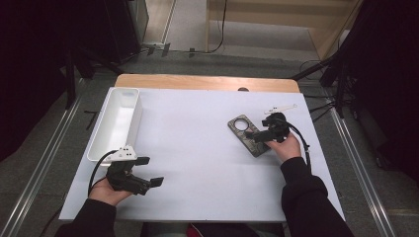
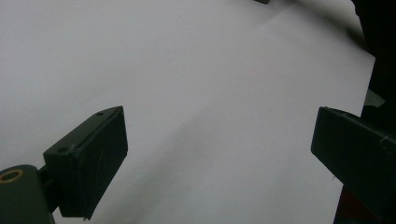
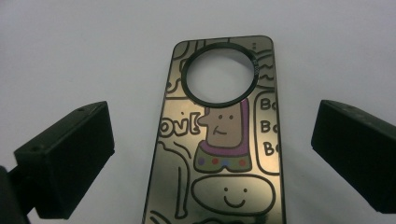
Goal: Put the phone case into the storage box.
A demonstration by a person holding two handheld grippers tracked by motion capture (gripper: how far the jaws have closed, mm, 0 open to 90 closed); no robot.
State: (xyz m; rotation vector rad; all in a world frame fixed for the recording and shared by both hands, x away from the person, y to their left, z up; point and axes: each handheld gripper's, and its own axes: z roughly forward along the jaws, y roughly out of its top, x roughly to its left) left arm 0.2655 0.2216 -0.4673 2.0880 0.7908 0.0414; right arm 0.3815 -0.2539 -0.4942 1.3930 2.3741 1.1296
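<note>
A phone case (image 1: 257, 148) printed with cartoon figures lies flat on the white sheet (image 1: 197, 158), right of centre. It has a large round camera hole near its far end. My right gripper (image 1: 253, 136) hovers just over the case with its jaws open. In the right gripper view the case (image 3: 219, 140) runs lengthwise between the two spread jaws of the right gripper (image 3: 212, 158), and neither jaw touches it. My left gripper (image 1: 150, 171) rests at the front left, open and holding nothing. In its own view the left gripper (image 2: 219, 144) has bare white sheet (image 2: 210, 70) between its jaws.
A long white tray (image 1: 106, 133) stands along the sheet's left edge, just beyond the left gripper. A small white strip-like part (image 1: 280, 108) lies behind the right hand. A wooden table edge (image 1: 207, 81) shows at the back, with stands and cables on both sides.
</note>
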